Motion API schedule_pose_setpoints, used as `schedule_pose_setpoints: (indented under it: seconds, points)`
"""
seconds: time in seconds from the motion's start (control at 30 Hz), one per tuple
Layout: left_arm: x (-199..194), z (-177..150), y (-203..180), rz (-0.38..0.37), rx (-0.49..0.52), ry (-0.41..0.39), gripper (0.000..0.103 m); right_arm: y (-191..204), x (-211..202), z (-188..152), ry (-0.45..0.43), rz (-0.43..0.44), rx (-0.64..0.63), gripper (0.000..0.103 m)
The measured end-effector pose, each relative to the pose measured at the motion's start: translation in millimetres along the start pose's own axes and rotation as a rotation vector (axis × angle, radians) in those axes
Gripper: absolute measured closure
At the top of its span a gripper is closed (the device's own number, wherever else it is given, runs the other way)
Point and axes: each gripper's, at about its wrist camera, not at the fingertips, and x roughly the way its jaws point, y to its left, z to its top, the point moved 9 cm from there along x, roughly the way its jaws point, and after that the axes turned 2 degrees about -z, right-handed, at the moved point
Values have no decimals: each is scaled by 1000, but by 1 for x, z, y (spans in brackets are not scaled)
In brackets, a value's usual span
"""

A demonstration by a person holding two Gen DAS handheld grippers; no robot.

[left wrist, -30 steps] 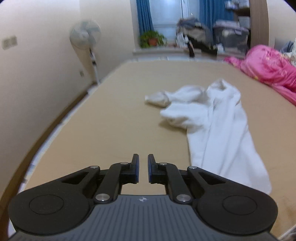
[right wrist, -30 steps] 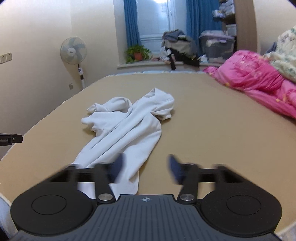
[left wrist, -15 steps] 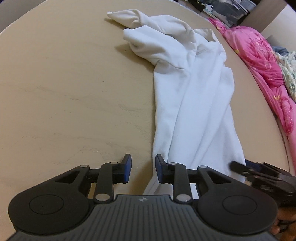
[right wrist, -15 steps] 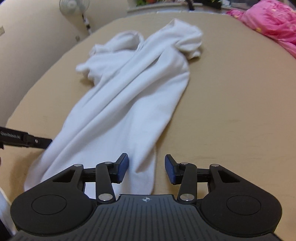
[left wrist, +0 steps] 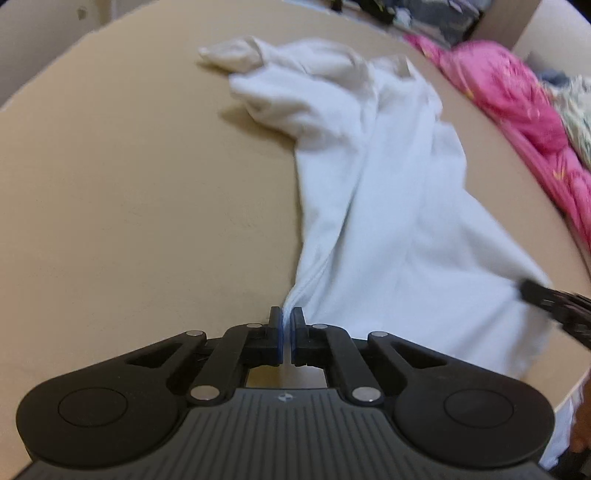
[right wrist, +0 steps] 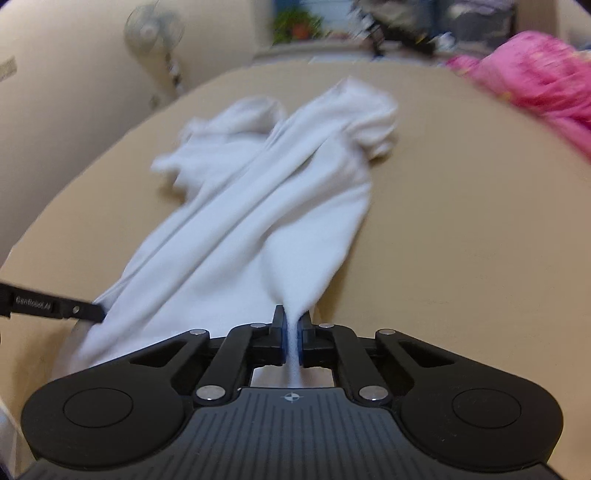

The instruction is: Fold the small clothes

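A white garment lies lengthwise on the tan surface, its bunched sleeves at the far end. My left gripper is shut on the near left corner of its hem. My right gripper is shut on the near right corner of the same garment, with cloth pinched between the pads. The right gripper shows at the right edge of the left wrist view, and the left gripper at the left edge of the right wrist view.
A pink quilt lies along the right side, also in the right wrist view. A standing fan is by the far left wall. A potted plant and piled items sit at the far window sill.
Both grippers have closed on the near hem corners of the white garment. The views have tilted up a little and the cloth now pulls taut toward each gripper.
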Motion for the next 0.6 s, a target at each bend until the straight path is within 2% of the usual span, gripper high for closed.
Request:
schedule_pose_setpoints:
  seconds: [0.07, 0.13, 0.2, 0.23, 0.33, 0.37, 0.4, 0.47, 0.53, 0.6]
  points:
    - [-24, 2, 5, -57, -52, -47, 100, -19, -31, 6, -42, -40, 26, 99]
    - [-50, 4, 3, -109, -68, -114, 100, -32, -61, 7, -68, -44, 71, 99]
    - [-83, 2, 7, -110, -72, -185, 100, -30, -86, -2, -54, -26, 89, 99]
    - [-91, 0, 12, -93, -79, -199, 100, -21, -94, -9, -30, 5, 69, 99]
    - [-114, -6, 60, 44, -164, -224, 100, 33, -118, -34, 42, 281, -47, 98]
    - [-119, -8, 79, 100, -201, -224, 99, 42, -125, -38, 44, 331, -72, 95]
    - [-122, -11, 95, 150, -230, -219, 99, 45, -130, -38, 27, 344, -77, 94]
    - [-129, -15, 121, 233, -275, -210, 99, 29, -129, -30, -34, 296, -49, 88]
    - [-130, -17, 131, 201, -300, -191, 95, -2, -114, -24, -26, 205, 21, 85]
    - [-125, -21, 129, 113, -311, -140, 67, -28, -97, -24, 18, 144, 96, 85]
